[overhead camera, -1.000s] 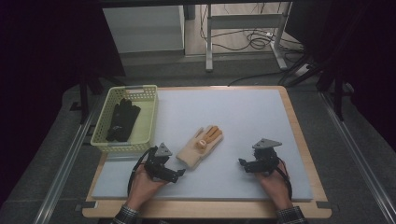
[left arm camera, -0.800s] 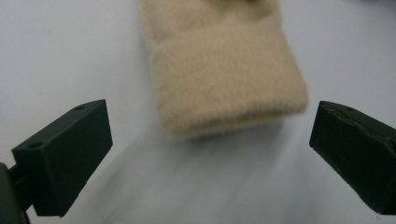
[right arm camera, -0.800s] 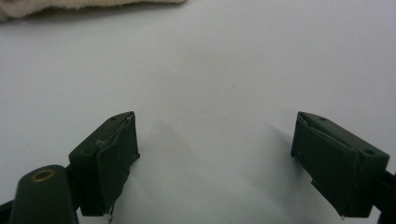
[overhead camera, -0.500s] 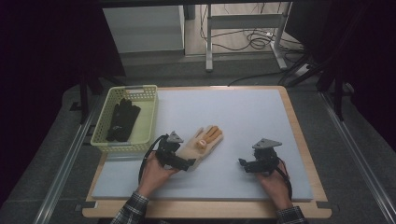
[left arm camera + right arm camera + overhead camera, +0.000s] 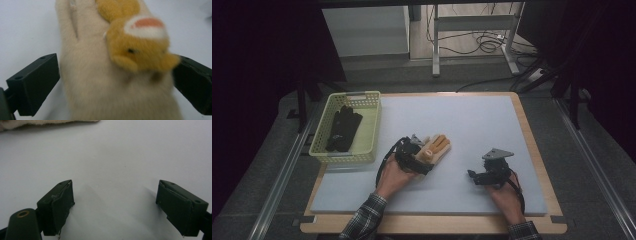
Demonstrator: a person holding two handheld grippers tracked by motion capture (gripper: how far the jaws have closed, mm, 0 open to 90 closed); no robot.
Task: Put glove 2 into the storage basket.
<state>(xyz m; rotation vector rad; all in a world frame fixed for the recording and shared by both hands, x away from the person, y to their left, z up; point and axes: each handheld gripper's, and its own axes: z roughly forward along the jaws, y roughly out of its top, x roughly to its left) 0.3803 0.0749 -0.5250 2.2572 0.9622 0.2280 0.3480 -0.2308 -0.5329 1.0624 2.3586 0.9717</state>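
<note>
We have the left hand-held gripper (image 5: 115,82) spread around the cream glove (image 5: 100,75); we should close squarely on its cuff. Right hand-held gripper (image 5: 115,202) rests spread, empty.

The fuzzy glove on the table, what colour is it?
Cream glove with an orange-yellow animal on it, clearest in the left gripper view.

The left tool (image 5: 116,82) has its two black jaws spread wide, one on each side of a cream plush glove (image 5: 100,85). The glove lies between them on the pale surface (image 5: 27,30). An orange plush animal (image 5: 140,45) with a white-and-red patch sits on the glove, near the right-hand jaw.
</note>
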